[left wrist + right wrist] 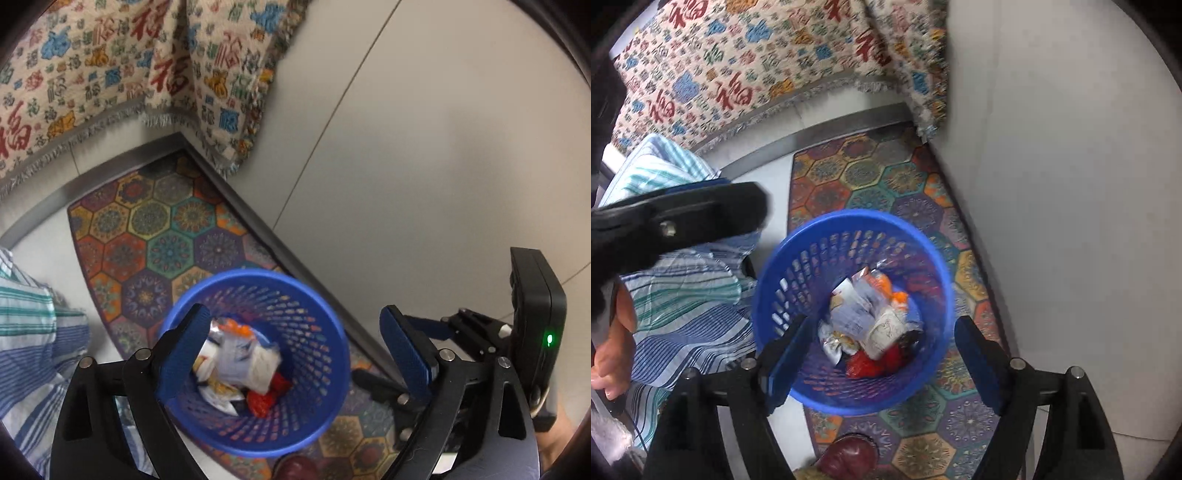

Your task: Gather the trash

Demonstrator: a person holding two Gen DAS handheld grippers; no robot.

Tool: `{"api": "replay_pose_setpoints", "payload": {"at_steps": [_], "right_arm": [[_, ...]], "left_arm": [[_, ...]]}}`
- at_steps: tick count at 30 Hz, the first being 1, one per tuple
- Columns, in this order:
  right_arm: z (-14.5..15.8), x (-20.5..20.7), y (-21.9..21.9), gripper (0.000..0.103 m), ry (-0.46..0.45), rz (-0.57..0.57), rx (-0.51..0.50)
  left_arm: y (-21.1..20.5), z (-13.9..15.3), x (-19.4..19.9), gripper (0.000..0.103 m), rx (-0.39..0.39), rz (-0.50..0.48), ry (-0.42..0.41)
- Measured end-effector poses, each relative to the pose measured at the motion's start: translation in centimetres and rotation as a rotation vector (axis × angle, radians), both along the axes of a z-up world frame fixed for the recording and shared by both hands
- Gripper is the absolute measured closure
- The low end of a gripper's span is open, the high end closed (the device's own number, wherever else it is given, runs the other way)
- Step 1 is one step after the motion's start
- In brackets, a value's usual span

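- A dark red rounded object at the bottom edge is cut off and hard to identify
- Left gripper and right gripper both hover with jaws wide, nothing between them
- Below them a blue perforated plastic waste basket stands on a hexagon-patterned rug, holding crumpled white, orange and red wrappers, blurred
- Beyond hangs a fringed patterned blanket

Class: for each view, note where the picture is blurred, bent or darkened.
Left wrist view: floor lines bow, corners go black, the blue basket and its wrappers smear slightly. Right wrist view: same dark corners; patterned blanket and wrappers are soft.
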State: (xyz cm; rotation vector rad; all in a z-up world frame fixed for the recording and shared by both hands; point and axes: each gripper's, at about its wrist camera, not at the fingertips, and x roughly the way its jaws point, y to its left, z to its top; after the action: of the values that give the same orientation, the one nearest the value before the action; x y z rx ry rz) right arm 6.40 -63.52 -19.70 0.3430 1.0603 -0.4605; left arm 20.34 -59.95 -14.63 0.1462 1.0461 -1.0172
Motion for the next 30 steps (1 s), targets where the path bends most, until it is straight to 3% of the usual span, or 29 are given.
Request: {"api": "replay_pose_setpoints", "payload": {"at_steps": [5, 7, 11, 15, 20, 26, 30], "right_arm": [[5.0, -3.0, 1.9, 0.020, -0.069, -0.090, -0.104], [7.3, -4.5, 3.4, 0.014, -0.105, -0.122, -0.139], [10.7, -8.0, 8.1, 0.000, -0.180, -0.152, -0.159], [12.2, -11.6, 13.1, 0.000, -0.154, -0.227, -0.220], [12.7, -15.7, 19.3, 0.000, -0.221, -0.272, -0.299], [13.5, -15.9, 20.2, 0.000, -0.221, -0.284, -0.300], [13.7, -15.4, 20.9, 0.000, -0.244, -0.287, -0.322]], "left_arm": [[3.2, 4.5, -3.2, 0.009, -0.004, 0.032, -0.118], [5.5, 6.6, -4.9, 0.001, -0.013, 0.047, -0.144], [10.5, 9.3, -9.0, 0.000, 0.034, 0.076, -0.212], [15.0, 10.3, -12.5, 0.000, 0.101, 0.164, -0.252], [18.8, 11.3, -15.9, 0.000, 0.108, 0.164, -0.295], [19.7, 11.8, -17.1, 0.000, 0.108, 0.221, -0.366], [19.9, 11.5, -16.9, 0.000, 0.120, 0.217, -0.337]]}}
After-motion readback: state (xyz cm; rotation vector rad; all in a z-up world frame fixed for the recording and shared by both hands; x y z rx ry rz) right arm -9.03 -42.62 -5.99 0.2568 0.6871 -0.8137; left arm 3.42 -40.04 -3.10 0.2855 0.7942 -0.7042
